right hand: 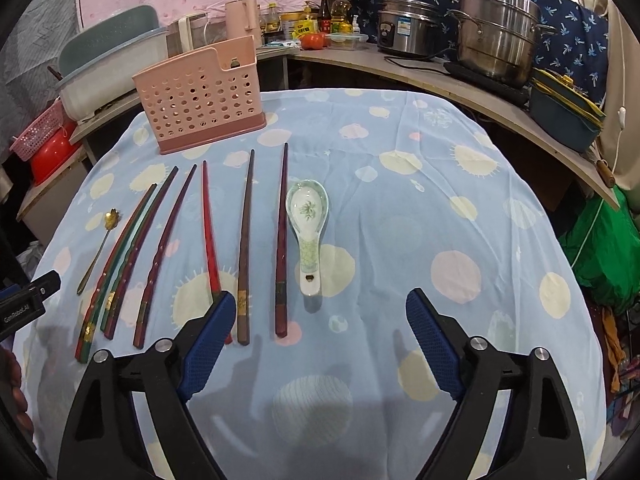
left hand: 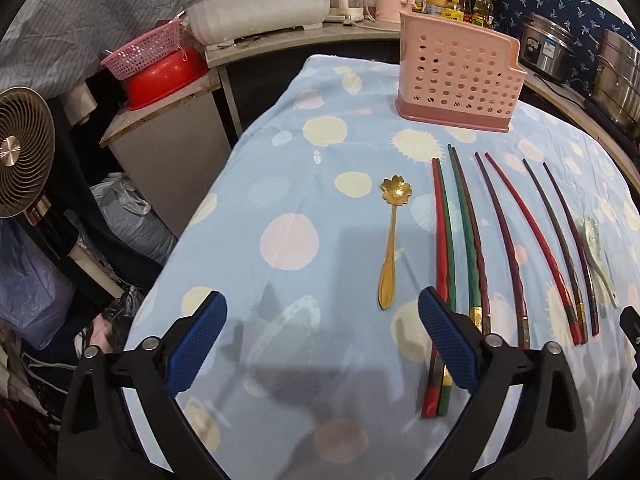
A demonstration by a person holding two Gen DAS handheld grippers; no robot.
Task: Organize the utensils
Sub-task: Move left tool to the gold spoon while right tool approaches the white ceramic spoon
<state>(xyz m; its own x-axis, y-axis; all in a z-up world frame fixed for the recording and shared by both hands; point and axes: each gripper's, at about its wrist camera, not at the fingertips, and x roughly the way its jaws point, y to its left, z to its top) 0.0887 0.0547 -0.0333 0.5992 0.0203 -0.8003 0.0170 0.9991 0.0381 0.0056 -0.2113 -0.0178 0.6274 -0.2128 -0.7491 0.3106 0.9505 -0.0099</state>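
Note:
A pink perforated utensil holder (left hand: 458, 78) stands at the far side of the table; it also shows in the right wrist view (right hand: 200, 100). Several chopsticks (left hand: 500, 236) lie in a row on the blue dotted cloth, also in the right wrist view (right hand: 200, 248). A gold flower spoon (left hand: 391, 240) lies left of them, also visible in the right wrist view (right hand: 98, 250). A white ceramic spoon (right hand: 308, 232) lies right of them. My left gripper (left hand: 322, 308) is open and empty above the cloth, just short of the gold spoon's handle end. My right gripper (right hand: 320, 306) is open and empty, near the ceramic spoon's handle.
The table drops off on the left, with a fan (left hand: 20, 152), bags and a red bowl (left hand: 164, 76) beyond. A counter at the back holds a tub (left hand: 260, 4), bottles, and steel pots (right hand: 496, 28). A green bag (right hand: 608, 240) hangs at the right.

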